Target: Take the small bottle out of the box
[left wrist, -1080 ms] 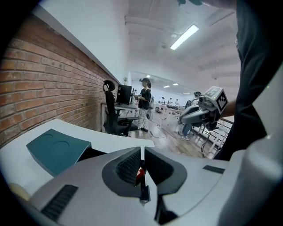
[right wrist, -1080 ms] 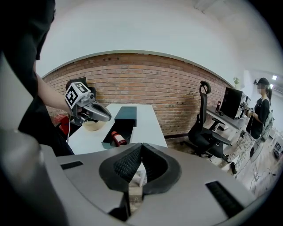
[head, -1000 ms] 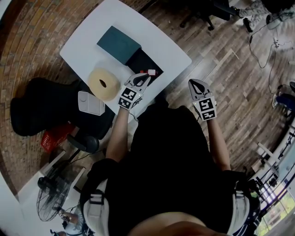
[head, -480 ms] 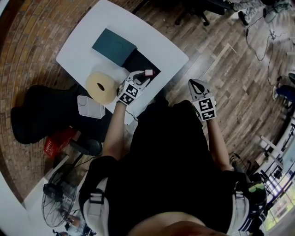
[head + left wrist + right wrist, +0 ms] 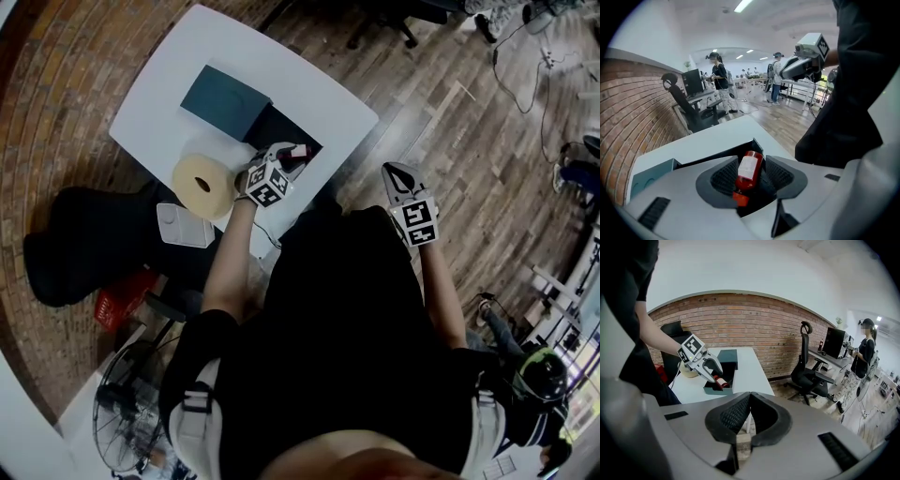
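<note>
Two grippers show in my head view: left gripper (image 5: 287,159) down at the box (image 5: 279,127) by the desk's (image 5: 309,84) edge nearest me, right gripper (image 5: 397,174) clear of the desk.

Left gripper view: its jaws have just been opening and stand apart around the bottle (image 5: 749,171), which lies in the box.

Right gripper view: jaws closed together, nothing held.

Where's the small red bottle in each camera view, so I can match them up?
Head view: small bottle above centre, in the open box.
Left gripper view: small bottle low centre, lying in the box.
Right gripper view: small bottle left of centre, in the box.
Shared landmark: teal lid beside the box.
</note>
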